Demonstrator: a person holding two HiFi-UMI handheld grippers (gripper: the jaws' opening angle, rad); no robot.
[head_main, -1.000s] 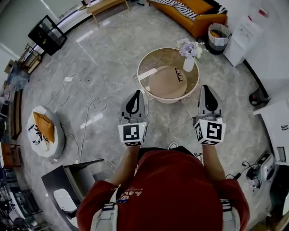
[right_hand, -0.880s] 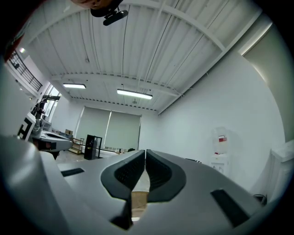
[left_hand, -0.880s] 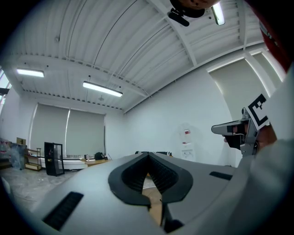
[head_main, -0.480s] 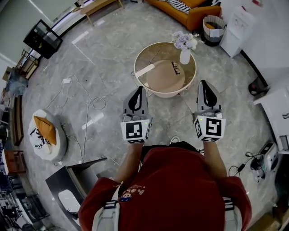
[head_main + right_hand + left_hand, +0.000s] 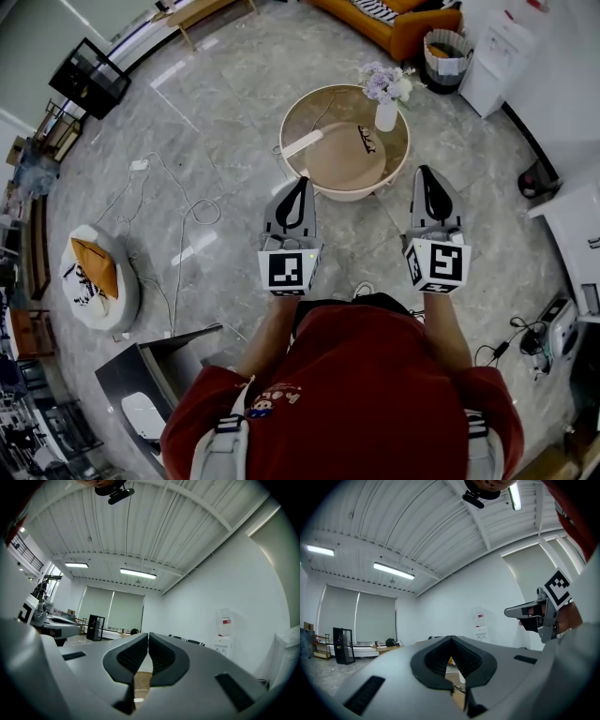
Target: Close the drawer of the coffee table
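Observation:
The round coffee table [image 5: 323, 186] with a glass top stands on the grey floor ahead of me. It carries a white vase of pale flowers [image 5: 385, 105] and a small dark item [image 5: 367, 139]. From above I cannot make out its drawer. My left gripper [image 5: 302, 181] is held level and shut, with nothing in it, its tip just short of the table's near left rim. My right gripper [image 5: 424, 171] is also level, shut and without a load, just off the near right rim. In the left gripper view the left gripper's tips [image 5: 451, 639] meet. In the right gripper view the right gripper's tips [image 5: 148, 634] touch too.
An orange sofa [image 5: 394, 26] and a bin [image 5: 444, 58] lie beyond the table. White cables [image 5: 183, 211] trail over the floor at the left, near a round white pouf [image 5: 94, 277]. A grey desk [image 5: 150, 370] stands at my lower left, and white units [image 5: 572, 244] at the right.
My left gripper has moved forward, closer to the table's near left rim. The right gripper has stayed put and both remain shut.

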